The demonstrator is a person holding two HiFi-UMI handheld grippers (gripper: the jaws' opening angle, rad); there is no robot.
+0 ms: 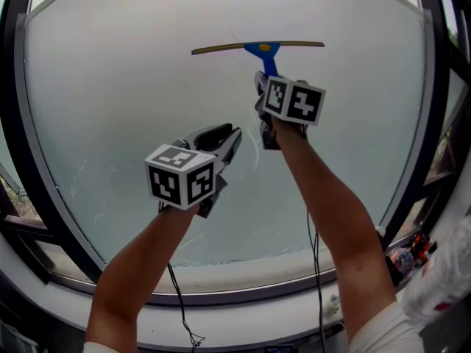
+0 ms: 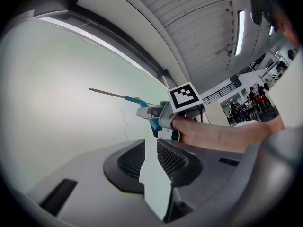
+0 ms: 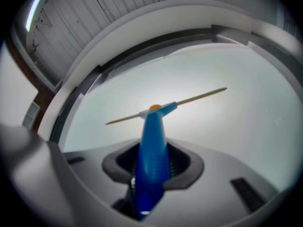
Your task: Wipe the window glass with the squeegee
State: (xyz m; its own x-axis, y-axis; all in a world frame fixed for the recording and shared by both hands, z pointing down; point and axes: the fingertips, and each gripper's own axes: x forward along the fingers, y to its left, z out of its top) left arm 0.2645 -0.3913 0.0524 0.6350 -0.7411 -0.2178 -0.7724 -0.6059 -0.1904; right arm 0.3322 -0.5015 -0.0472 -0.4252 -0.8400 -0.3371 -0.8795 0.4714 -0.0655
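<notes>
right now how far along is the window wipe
Done: the squeegee is picked up, with the right gripper shut on its blue handle. In hand: its blade sits high on the window glass, seemingly against it. Left: nearly the whole pane below, where faint streaks show; no wiped band is evident. The left gripper is open and empty.

Pale, even daylight came through the frosted window glass point(image 1: 132, 72), leaving the frame point(image 1: 13, 123) nearly black. All three views bowed hard at the edges (corners fell to black). In the right gripper view the blue squeegee handle point(image 3: 151, 169) was blurred close up; a ceiling strip light point(image 2: 240, 32) glared in the left gripper view.
</notes>
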